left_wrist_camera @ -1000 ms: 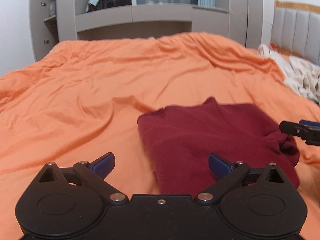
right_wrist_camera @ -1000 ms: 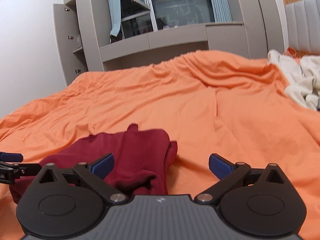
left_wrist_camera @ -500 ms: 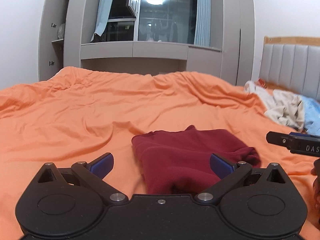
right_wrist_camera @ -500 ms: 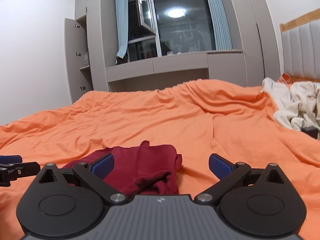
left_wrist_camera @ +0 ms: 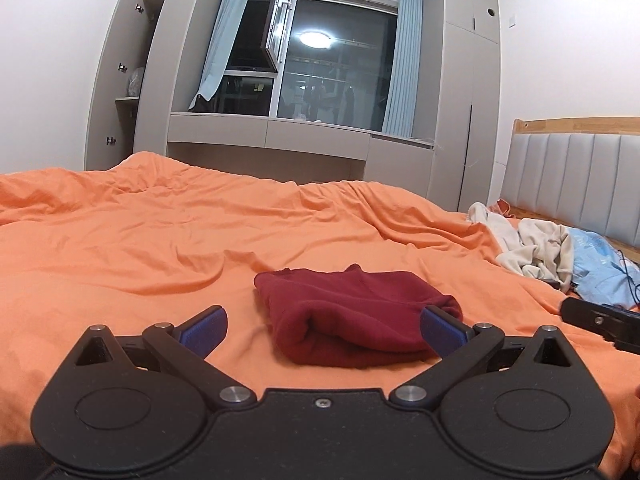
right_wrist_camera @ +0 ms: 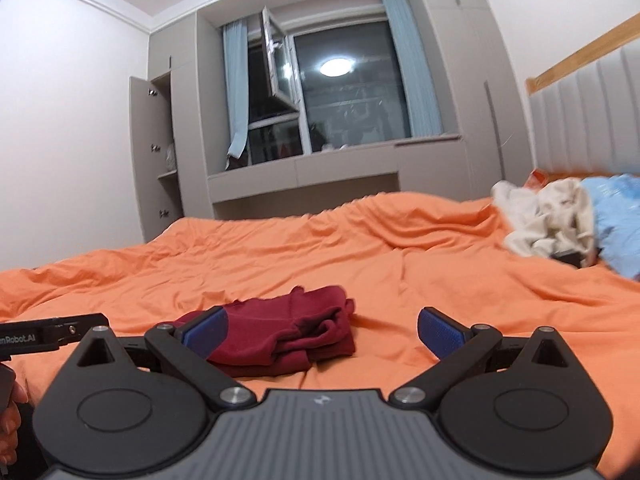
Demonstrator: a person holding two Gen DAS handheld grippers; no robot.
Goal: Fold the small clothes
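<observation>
A dark red garment (left_wrist_camera: pixel 352 312) lies folded into a compact bundle on the orange bed cover (left_wrist_camera: pixel 160 248). It also shows in the right wrist view (right_wrist_camera: pixel 288 332), left of centre. My left gripper (left_wrist_camera: pixel 324 326) is open and empty, held back from the bundle's near edge. My right gripper (right_wrist_camera: pixel 322 330) is open and empty, to the right of the bundle and clear of it. Each gripper's tip shows at the edge of the other's view.
A heap of cream and light blue clothes (left_wrist_camera: pixel 560 256) lies at the right by the padded headboard (left_wrist_camera: pixel 576 176); it also shows in the right wrist view (right_wrist_camera: pixel 560 216). Grey cabinets and a window (left_wrist_camera: pixel 320 76) stand beyond the bed.
Both grippers have pulled back and tilted upward, away from the red bundle. The bundle now looks smaller and farther off. It has stayed in place on the bed.
</observation>
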